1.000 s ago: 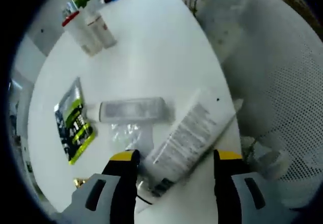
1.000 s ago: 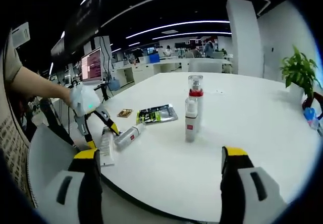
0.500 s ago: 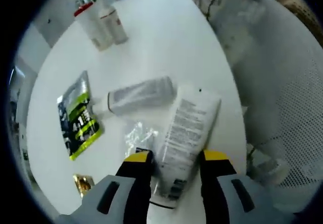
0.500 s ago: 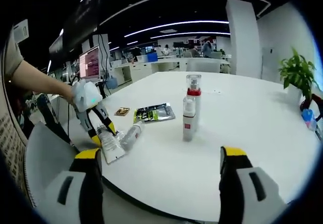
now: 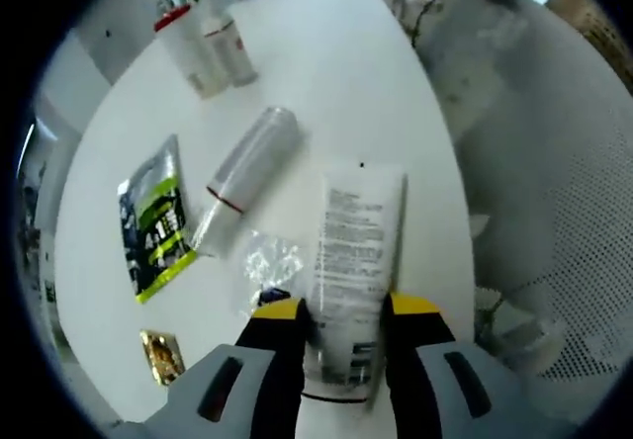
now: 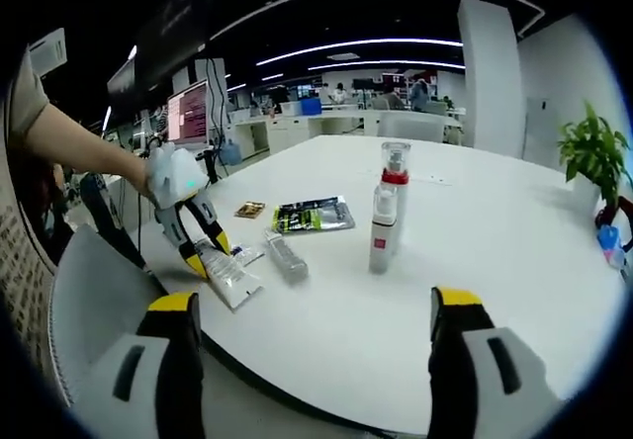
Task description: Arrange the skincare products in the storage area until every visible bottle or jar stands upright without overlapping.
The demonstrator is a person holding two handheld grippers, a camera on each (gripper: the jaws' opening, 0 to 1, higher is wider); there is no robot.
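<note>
Left gripper [image 5: 338,310] clamped on the crimped end of the white tube [image 5: 351,251], probably the best hold for swinging it up off the round table [image 5: 326,73]. Tube lying flat near the table's near edge, with the grey bottle [image 5: 247,162] on its side just left of it and apart. Two bottles [image 6: 386,217] already upright farther in, beside each other. Green sachet [image 5: 153,226] flat at far left. Left gripper angled steeply down from an outstretched forearm. Right gripper [image 6: 312,306] spread wide, holding nothing, hovering level and well back from the table; contact between the two upright bottles hard to judge.
</note>
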